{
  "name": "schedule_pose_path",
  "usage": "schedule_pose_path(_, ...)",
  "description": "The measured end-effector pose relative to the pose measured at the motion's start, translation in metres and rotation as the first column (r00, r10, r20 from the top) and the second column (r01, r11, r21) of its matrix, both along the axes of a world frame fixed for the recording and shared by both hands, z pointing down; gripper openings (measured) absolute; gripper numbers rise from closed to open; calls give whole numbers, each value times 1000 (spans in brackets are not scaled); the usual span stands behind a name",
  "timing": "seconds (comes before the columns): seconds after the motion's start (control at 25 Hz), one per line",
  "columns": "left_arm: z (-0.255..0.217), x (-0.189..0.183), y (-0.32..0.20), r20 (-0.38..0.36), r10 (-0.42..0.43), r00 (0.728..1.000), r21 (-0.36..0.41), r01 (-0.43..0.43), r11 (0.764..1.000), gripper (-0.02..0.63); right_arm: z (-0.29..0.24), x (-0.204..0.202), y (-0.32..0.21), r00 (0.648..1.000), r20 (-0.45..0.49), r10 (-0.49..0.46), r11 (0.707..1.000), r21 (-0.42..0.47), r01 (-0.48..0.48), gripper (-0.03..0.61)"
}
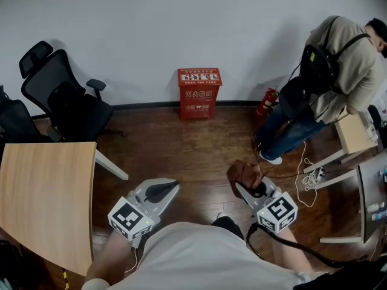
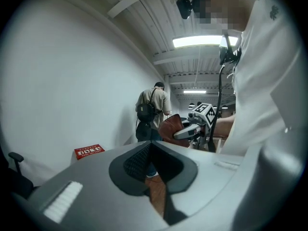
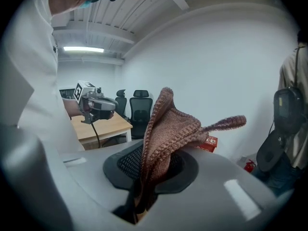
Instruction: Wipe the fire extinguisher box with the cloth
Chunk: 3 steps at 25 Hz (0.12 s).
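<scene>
Cloth (image 3: 166,129) between jaws of right gripper (image 3: 147,177)

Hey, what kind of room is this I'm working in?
Probably an office or workroom: black swivel chairs near a wooden desk, a red fire extinguisher box against the white wall, and ceiling strip lights.

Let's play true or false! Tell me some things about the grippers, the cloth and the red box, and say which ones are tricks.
1. The right gripper holds a brown cloth. True.
2. The cloth is touching the red box. False: the box stands apart from it, on the floor by the wall.
3. The left gripper holds something too. False: nothing is between its jaws.
4. A person wearing a backpack stands to the right of the box. True.
</scene>
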State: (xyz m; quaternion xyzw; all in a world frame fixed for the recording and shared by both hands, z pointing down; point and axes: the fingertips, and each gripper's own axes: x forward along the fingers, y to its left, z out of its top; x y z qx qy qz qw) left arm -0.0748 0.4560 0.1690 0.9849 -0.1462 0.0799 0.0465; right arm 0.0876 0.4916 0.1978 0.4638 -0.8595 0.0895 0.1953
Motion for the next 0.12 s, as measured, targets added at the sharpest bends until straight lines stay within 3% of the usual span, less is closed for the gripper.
schedule_pose_path(0.12, 4, -15, 4, 4, 4, 1000, -8, -4, 1000, 0, 0, -12, 6, 1000, 3, 11, 1000, 4, -11, 52)
